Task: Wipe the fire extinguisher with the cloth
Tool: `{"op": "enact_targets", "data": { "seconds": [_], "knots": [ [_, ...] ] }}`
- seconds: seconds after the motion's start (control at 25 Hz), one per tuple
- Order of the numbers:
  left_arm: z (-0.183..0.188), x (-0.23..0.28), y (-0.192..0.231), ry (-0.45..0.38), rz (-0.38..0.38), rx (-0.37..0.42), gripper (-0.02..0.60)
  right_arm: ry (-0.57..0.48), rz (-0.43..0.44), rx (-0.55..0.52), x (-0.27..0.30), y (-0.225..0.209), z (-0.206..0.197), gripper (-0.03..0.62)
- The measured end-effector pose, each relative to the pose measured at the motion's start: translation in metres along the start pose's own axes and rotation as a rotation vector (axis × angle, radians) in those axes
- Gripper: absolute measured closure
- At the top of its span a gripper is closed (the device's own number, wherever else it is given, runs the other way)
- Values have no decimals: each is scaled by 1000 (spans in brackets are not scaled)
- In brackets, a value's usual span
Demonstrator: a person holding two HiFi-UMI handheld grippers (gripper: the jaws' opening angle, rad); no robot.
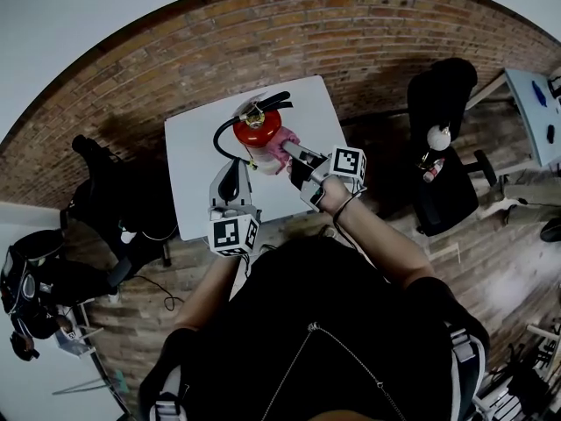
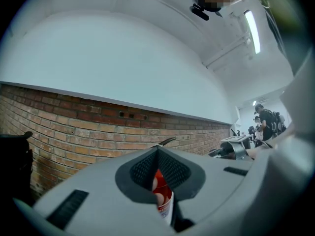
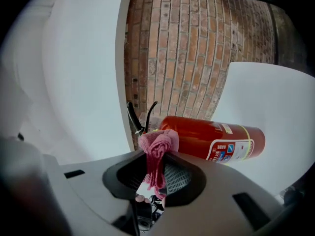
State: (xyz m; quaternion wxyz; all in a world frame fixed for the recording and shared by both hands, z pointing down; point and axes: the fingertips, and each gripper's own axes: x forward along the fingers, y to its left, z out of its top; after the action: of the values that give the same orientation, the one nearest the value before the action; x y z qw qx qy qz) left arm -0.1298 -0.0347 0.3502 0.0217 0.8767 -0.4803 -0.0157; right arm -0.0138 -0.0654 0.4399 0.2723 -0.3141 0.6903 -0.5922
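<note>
A red fire extinguisher (image 1: 257, 130) with a black hose and lever stands upright on a small white table (image 1: 197, 174). My right gripper (image 1: 294, 153) is shut on a pink cloth (image 1: 279, 147) that it holds against the cylinder's right side. In the right gripper view the bunched cloth (image 3: 158, 146) touches the red body (image 3: 211, 139) near the valve end, ahead of the right gripper (image 3: 156, 176). My left gripper (image 1: 231, 172) hovers over the table just in front of the extinguisher, jaws together. In the left gripper view a strip of the extinguisher (image 2: 162, 193) shows beyond the left gripper (image 2: 157, 156).
A brick wall (image 1: 351, 33) runs behind the table. A black office chair (image 1: 443, 147) with small items on it stands to the right, another dark chair (image 1: 114, 200) to the left. A desk corner (image 1: 536, 103) lies at far right. People stand in the distance (image 2: 268, 119).
</note>
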Motion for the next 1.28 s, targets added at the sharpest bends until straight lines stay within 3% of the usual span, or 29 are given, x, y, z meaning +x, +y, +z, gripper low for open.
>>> {"op": "enact_targets", "data": {
  "seconds": [0.2,0.48,0.6,0.72,0.8,1.12,1.28],
  "knots": [
    [2,3,5,-4,13,2,572,48,43,-134,-1,19,4,493],
    [-8,0,15,13,48,-17,572,278,-99,-497,-6,5,-13,493],
    [-18,-3,20,38,62,-43,572,386,-154,-727,-6,-5,-28,493],
    [-26,-6,23,60,72,-62,572,522,-239,-998,-6,-28,-44,493],
    [-31,-7,25,70,82,-67,572,615,-280,-1116,-6,-48,-56,493],
    [-50,-19,37,125,122,-96,572,931,-385,-1441,-6,-139,-91,493],
    [-59,-28,47,149,151,-101,572,1066,-414,-1506,-6,-188,-102,493]
  ]
}}
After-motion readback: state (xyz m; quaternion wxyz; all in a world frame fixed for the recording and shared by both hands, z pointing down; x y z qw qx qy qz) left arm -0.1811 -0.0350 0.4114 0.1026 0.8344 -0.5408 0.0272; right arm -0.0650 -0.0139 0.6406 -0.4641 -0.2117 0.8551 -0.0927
